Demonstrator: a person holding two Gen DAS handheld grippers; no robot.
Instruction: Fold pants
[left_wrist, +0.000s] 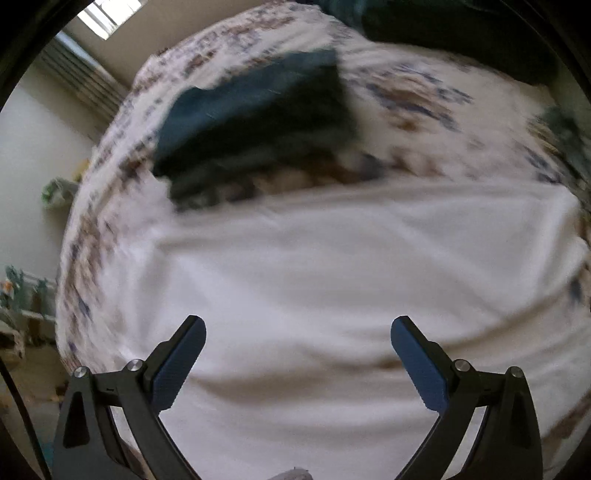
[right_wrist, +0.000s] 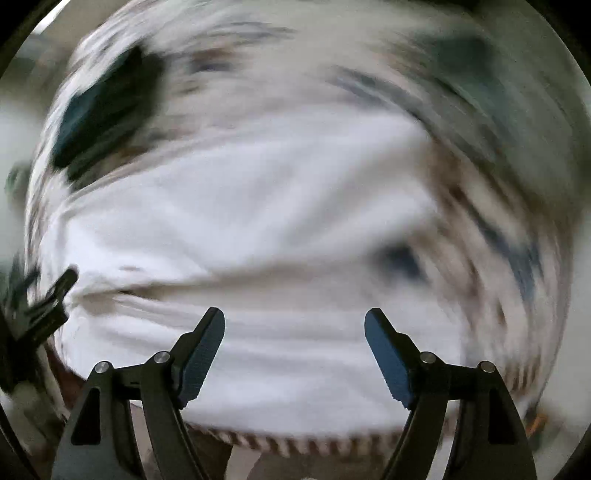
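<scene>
Hovering over the bed, both grippers stand with jaws spread wide and nothing between them; the left gripper (left_wrist: 298, 334) looks down on the white pants (left_wrist: 351, 280), which lie spread flat across the patterned bedspread (left_wrist: 413, 96), and the right gripper (right_wrist: 294, 326) hangs above the same white cloth from the near edge of the bed; its view is badly smeared, so fine detail there is lost. Beyond the pants, toward the far side of the bed, sits a dark folded garment (left_wrist: 258, 110), just beside the white cloth's far edge; whether the two touch I cannot tell. A bit of the left gripper shows at the left rim of the right wrist view.

The pants look light and limp, soft cotton-like stuff with shallow creases; they should drape and sag from any pinch, and slide easily over the bedspread. I would take hold at an outer edge or corner, pinching both layers together, one gripper to each end, so the fold carries over evenly and does not bunch in the middle.
</scene>
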